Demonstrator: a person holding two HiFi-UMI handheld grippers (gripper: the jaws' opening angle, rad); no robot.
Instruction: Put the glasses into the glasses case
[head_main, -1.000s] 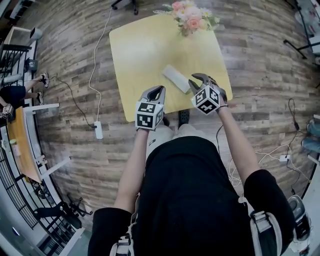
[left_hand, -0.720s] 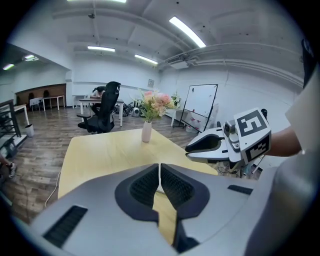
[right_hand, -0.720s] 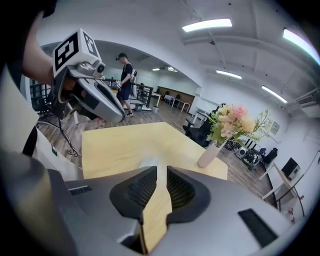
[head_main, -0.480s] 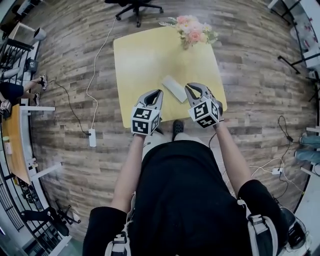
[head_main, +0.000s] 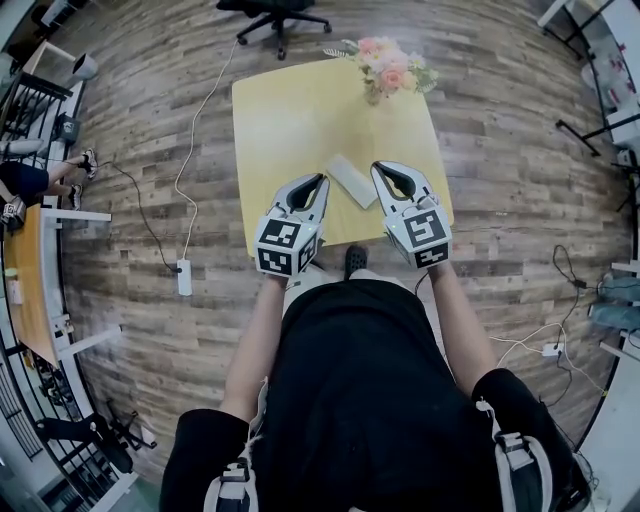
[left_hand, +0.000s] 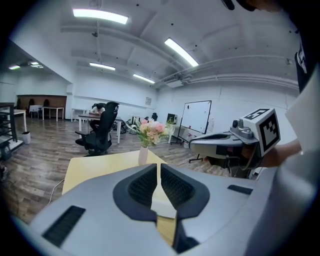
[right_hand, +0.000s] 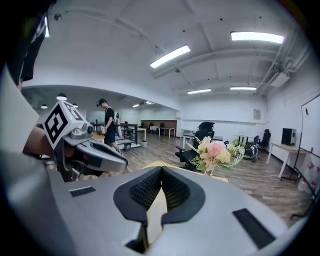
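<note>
I'm holding both tools up over the near edge of the yellow counter (head_main: 290, 110). The left hand-held gripper (head_main: 316, 182) has its jaws pressed together with nothing between them, and the right hand-held gripper (head_main: 382, 170) is likewise squeezed closed and empty. The white glasses case (head_main: 350, 180) lies closed on the counter below them, and from my head view it sits between the two sets of tips, touched by neither. I can't see the glasses themselves anywhere, and a vase of flowers (head_main: 388, 66) stands at the counter's far edge.
</note>
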